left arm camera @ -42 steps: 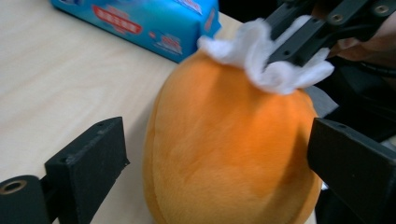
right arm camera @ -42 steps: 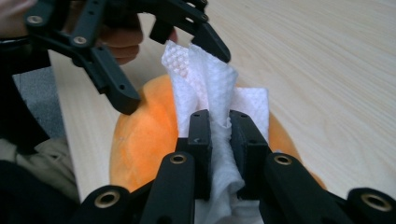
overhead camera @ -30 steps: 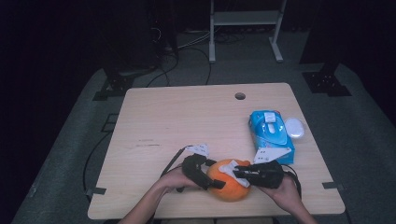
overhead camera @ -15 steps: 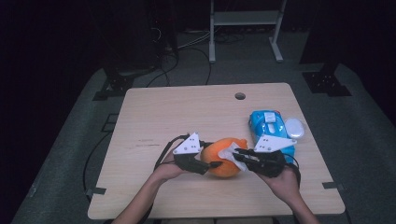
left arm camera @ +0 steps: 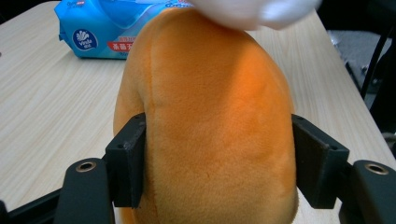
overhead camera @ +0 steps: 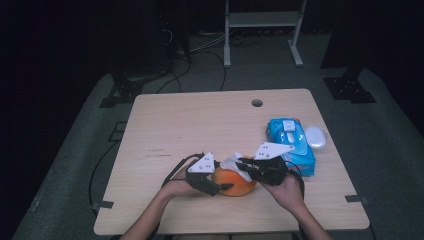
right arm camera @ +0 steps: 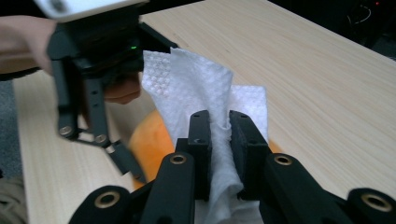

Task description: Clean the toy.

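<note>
- Since the earlier frame both hands have shifted up the surface (overhead camera: pixel 165 125); the left claw (left arm camera: pixel 217 154) jaws have just been reopening slightly.
- It clamps the orange plush (left arm camera: pixel 210 121); the right claw (right arm camera: pixel 219 135) pinches the white wipe (right arm camera: pixel 196 88) atop it.

- The left hand-held gripper (overhead camera: pixel 226 186) is black, with a pale grey three-cornered plate on top marked by small dark dots.
- Its two jaws are flat, matte black blocks on rounded black links, each link with a brass-coloured ringed screw hole.
- A black cable loops away from its rear.
- The right hand-held gripper (overhead camera: pixel 243 167) has the same black build, grey plate and brass-ringed holes.
- Both forearms are bare, with no sleeves in sight.
</note>
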The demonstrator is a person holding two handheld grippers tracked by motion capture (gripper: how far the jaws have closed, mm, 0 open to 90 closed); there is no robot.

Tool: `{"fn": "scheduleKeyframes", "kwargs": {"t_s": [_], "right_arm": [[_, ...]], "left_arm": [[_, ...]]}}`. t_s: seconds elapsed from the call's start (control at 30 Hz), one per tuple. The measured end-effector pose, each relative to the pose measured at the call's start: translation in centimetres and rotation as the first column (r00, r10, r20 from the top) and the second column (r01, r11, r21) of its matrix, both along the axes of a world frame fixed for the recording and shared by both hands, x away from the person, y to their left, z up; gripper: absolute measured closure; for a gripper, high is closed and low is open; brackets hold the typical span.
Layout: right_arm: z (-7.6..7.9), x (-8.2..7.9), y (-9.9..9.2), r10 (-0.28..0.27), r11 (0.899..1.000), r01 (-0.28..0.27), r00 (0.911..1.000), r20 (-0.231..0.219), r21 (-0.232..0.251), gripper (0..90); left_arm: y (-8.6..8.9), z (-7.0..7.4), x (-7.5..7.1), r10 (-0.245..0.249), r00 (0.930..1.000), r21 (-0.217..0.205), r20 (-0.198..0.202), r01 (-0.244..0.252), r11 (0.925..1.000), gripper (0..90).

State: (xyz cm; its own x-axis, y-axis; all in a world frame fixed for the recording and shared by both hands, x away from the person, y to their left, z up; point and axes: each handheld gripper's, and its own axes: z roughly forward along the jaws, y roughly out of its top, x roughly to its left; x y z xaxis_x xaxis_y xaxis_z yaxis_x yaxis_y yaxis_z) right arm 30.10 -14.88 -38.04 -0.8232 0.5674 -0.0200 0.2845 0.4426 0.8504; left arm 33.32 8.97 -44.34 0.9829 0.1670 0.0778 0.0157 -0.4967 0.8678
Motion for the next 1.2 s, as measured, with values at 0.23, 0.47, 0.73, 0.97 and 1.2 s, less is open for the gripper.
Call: {"fn": "scheduleKeyframes", "kwargs": {"t_s": [0.23,0.47,0.73,0.97,1.2], "right_arm": [[-1.9,1.0,-0.6,0.000,1.000,0.001,0.9980,-0.064,0.019,78.7],[-1.7,0.7,-0.7,0.001,1.000,0.000,0.9978,-0.066,0.013,78.6],[-0.6,-0.8,2.7,0.073,0.996,-0.073,0.9972,0.013,-0.048,78.2],[-0.5,0.0,-0.2,-0.005,0.999,0.005,1.0000,0.001,-0.037,78.3],[-0.8,0.1,-2.2,-0.033,0.999,0.032,0.9988,-0.035,-0.034,78.2]], "left_arm": [[0.2,1.0,0.9,0.068,0.9862,-0.048,-0.151,-0.076,0.9960,11.2],[0.3,0.6,0.8,0.085,0.9804,-0.015,-0.178,-0.089,0.9959,23.6],[-0.5,1.0,-0.2,0.022,0.9980,0.033,-0.059,-0.020,0.9993,28.1],[-0.1,0.8,0.0,0.025,0.9972,0.011,-0.070,-0.025,0.9996,27.9],[-0.5,0.8,-0.1,0.020,0.9983,0.017,-0.055,-0.019,0.9997,25.9]]}}
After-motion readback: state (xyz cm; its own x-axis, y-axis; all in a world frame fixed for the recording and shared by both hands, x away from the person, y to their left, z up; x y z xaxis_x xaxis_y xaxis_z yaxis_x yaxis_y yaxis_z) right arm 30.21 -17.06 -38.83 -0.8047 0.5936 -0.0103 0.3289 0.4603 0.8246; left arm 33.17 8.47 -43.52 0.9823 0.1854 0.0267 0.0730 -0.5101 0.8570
